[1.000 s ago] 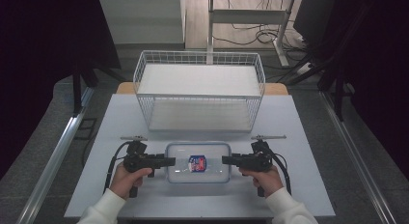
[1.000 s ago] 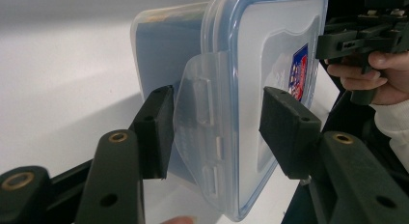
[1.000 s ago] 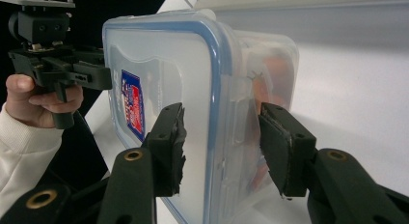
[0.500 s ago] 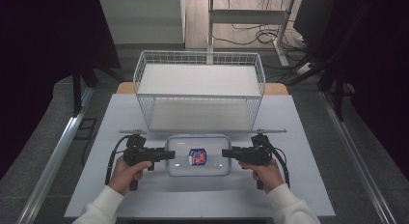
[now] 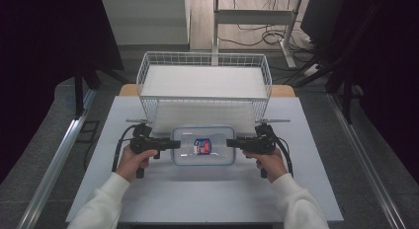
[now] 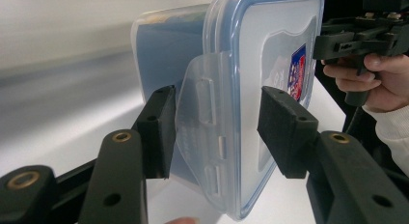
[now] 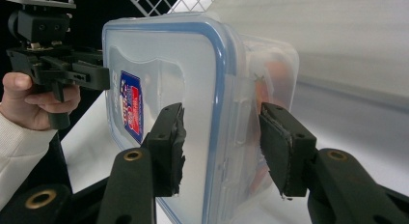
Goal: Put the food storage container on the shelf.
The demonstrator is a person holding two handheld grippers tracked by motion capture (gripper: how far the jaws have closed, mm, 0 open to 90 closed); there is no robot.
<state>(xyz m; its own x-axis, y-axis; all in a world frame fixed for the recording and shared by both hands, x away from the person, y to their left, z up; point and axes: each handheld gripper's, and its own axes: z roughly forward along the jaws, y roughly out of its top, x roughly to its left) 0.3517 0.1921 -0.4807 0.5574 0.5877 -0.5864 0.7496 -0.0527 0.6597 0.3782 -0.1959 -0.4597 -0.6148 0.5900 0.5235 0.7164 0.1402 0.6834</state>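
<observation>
A clear plastic container (image 5: pixel 217 155) with a blue-edged lid and a red-and-blue label (image 5: pixel 201 146) sits between my two grippers on the white table (image 5: pixel 197 199). My left gripper (image 5: pixel 177 144) is shut on its left end; in the left gripper view its pads (image 6: pixel 284 132) clamp the container (image 6: pixel 270 50) by the latch flap. My right gripper (image 5: pixel 230 143) is shut on the opposite end, and its pads (image 7: pixel 166 147) press on the lid and underside of the container (image 7: pixel 159 50). I cannot tell whether the container rests on the table or hangs just above it.
A white wire basket (image 5: pixel 205 98) stands just beyond the container at the table's far side. Grey floor and metal rails (image 5: pixel 54 160) flank the table. Cables lie on the floor behind the basket.
Both grippers and the container between them have moved away from the person, toward the wire basket. The grip on both ends looks the same.
</observation>
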